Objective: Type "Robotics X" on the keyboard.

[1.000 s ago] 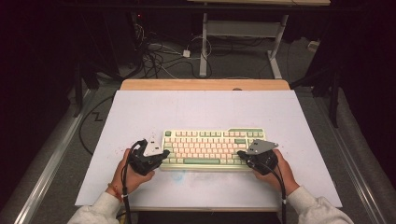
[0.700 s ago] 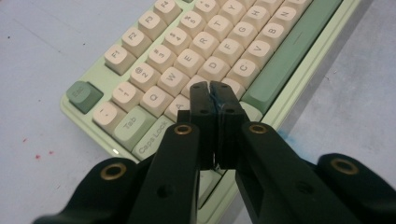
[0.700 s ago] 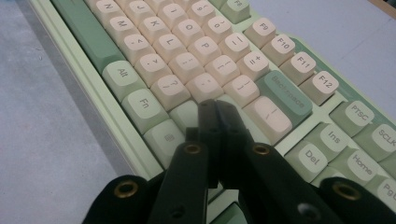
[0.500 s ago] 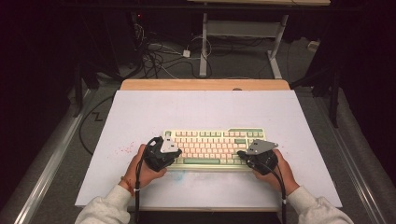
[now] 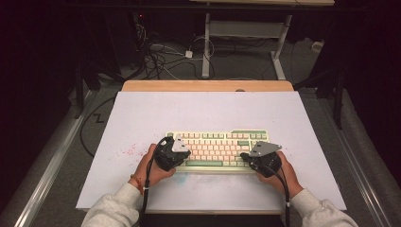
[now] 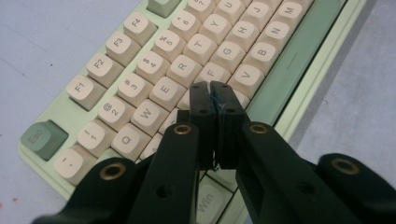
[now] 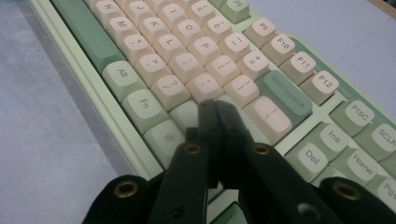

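A pale green keyboard (image 5: 218, 147) with cream keys lies on the near half of the white mat (image 5: 208, 113). My left gripper (image 5: 186, 154) hovers over the keyboard's left end. In the left gripper view its jaws are pressed together with nothing between them, and the left gripper (image 6: 210, 87) has its tips just over the cream keys (image 6: 196, 56) around D and F. At the keyboard's right end, my right gripper (image 5: 244, 155) is shut and empty too. In the right gripper view, the right gripper (image 7: 215, 103) has its tips above the keys left of the green Backspace key (image 7: 284, 95).
Small red specks (image 5: 128, 151) mark the mat left of the keyboard. The table's wooden edge (image 5: 208, 85) runs along the far side. Beyond it, cables (image 5: 161, 54) and a white desk frame (image 5: 206, 42) stand on the floor. Bare mat lies behind and beside the keyboard.
My left hand has moved right, from beside the keyboard's left edge to over its left keys. The right gripper has stayed where it was.
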Demonstrator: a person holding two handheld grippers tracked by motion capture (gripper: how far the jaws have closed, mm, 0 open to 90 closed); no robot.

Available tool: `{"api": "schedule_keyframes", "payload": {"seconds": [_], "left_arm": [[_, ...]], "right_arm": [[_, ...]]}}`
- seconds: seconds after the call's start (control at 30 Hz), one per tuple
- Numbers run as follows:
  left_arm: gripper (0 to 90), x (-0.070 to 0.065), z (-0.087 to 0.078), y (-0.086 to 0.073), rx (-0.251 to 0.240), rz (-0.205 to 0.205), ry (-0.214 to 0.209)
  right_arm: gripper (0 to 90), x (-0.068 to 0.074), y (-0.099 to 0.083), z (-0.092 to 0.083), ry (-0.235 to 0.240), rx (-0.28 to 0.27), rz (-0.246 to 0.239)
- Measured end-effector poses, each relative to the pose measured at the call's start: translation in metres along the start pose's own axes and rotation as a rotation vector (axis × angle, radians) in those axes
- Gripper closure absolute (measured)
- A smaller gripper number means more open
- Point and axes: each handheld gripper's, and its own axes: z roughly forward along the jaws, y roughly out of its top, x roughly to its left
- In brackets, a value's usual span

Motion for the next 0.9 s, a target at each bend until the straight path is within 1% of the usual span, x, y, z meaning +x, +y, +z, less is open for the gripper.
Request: {"api": "schedule_keyframes", "payload": {"seconds": [0.03,0.17,0.47,0.6,0.67,0.77,0.83,0.87,0.9], "left_arm": [[85.4,0.0000,0.0005,0.0006,0.001,0.001,-0.006],[85.1,-0.0005,0.0024,0.0016,0.006,0.007,-0.008],[85.1,0.0011,0.0010,-0.0004,0.009,0.003,-0.001],[85.1,-0.0001,0.0019,-0.0011,0.015,0.009,0.000],[85.0,-0.0003,0.0030,-0.0015,0.019,0.010,-0.007],[85.1,-0.0004,0.0033,-0.0017,0.020,0.014,-0.003],[85.9,-0.0008,0.0057,-0.0029,0.034,0.019,-0.010],[86.8,-0.0008,0.0061,-0.0035,0.024,0.007,-0.011],[86.8,-0.0004,0.0057,-0.0032,0.028,0.010,-0.012]], "right_arm": [[89.9,-0.0001,0.0000,0.0000,-0.001,-0.001,-0.002],[89.9,0.0000,-0.0001,0.0000,0.000,-0.001,0.000],[89.9,0.0001,0.0000,0.0000,0.000,0.000,0.000],[89.9,0.0003,0.0001,0.0001,-0.003,-0.001,-0.004],[89.9,0.0002,0.0001,0.0000,-0.002,0.000,-0.002],[89.9,0.0003,0.0002,0.0001,-0.003,0.000,-0.004],[89.9,0.0003,0.0002,0.0001,-0.002,0.000,-0.004],[89.9,0.0004,0.0003,0.0001,-0.002,0.002,-0.001],[89.9,0.0004,0.0003,0.0001,-0.003,0.003,-0.003]]}}
